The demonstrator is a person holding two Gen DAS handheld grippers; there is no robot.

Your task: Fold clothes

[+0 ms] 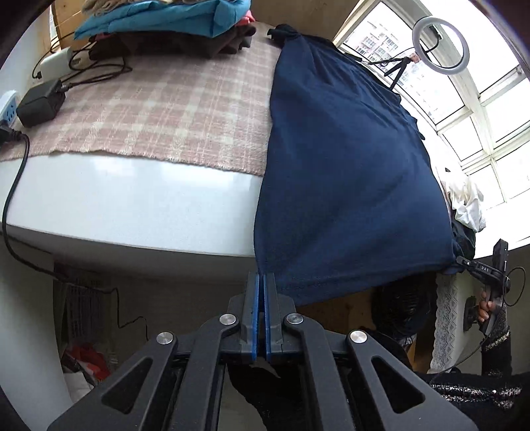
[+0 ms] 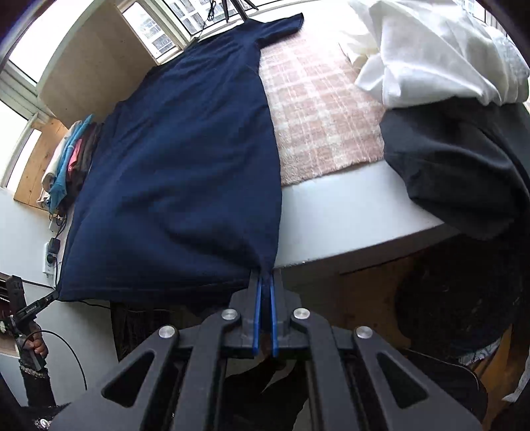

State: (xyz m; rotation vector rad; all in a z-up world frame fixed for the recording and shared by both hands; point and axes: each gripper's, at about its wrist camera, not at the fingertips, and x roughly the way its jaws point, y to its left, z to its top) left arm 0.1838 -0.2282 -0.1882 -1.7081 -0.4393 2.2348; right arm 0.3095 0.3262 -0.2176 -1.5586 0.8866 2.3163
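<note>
Because the navy shirt (image 1: 347,165) is a large sheet of soft knit cloth, expect it to sag, stretch and swing wherever you do not support it. Judge it light and limp, with no stiffness of its own; it will drape over any edge and follow the pull of both hands. It should not slip readily on the pink checked cloth (image 1: 159,106), whose coarse weave is likely to drag at it.

You will find the shirt spread lengthwise across the white table (image 1: 132,199), lying partly on the checked cloth, with its hem hanging over the near edge toward you. A short sleeve (image 2: 281,25) lies flat at the far end, near the window. The fabric is plain dark blue, mostly smooth, with shallow wrinkles gathering toward the two hem corners.

Take hold at those corners, as now. Your left gripper (image 1: 264,278) has its blue pads closed on the left hem corner. Your right gripper (image 2: 265,281) is clamped on the opposite hem corner, where the cloth bunches into a small pucker. The hem between the two corners is drawn fairly straight.

Keep the pull equal on both corners, or the body will skew on the table. Watch two neighbours when you carry the hem forward: the folded stack (image 1: 172,23) at one end of the table, and the white garment (image 2: 440,49) with the dark garment (image 2: 463,159) at the other.
</note>
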